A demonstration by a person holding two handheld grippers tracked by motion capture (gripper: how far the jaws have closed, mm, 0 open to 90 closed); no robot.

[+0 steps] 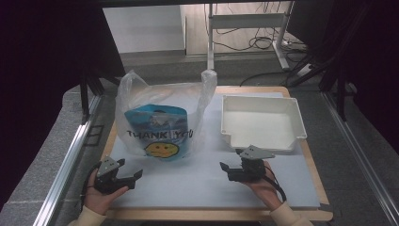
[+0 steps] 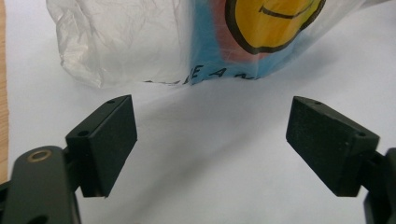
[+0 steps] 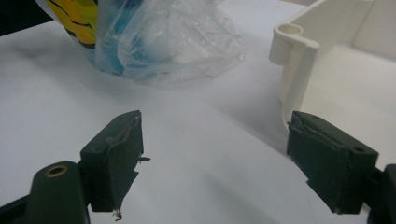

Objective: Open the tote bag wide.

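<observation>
High view first: a clear plastic bag (image 1: 162,120) printed with "THANK YOU" and a yellow smiley stands upright on the left half of the desk (image 1: 207,181), its two handles raised and something blue inside it. To its right, apart from it, sits an empty white tray (image 1: 261,122) near the desk's far right corner. The left gripper (image 1: 133,178) rests low on the white mat in front of the bag, held by a hand (image 1: 101,195) at the near left edge, its jaws spread wide with nothing between them. The right gripper (image 1: 226,170) lies near the tray's front edge, held by the other hand (image 1: 266,188), and points leftward across the mat, also wide open and empty. Left gripper view: both black jaws stand far apart over bare white mat, and the bag (image 2: 187,42) fills the top, its smiley and blue contents near but not touching the pads. Right gripper view: the jaws are again spread wide over the mat; the bag (image 3: 154,42) sits ahead at upper left, and the tray's corner (image 3: 299,56) rises at upper right, just beyond the right jaw.
</observation>
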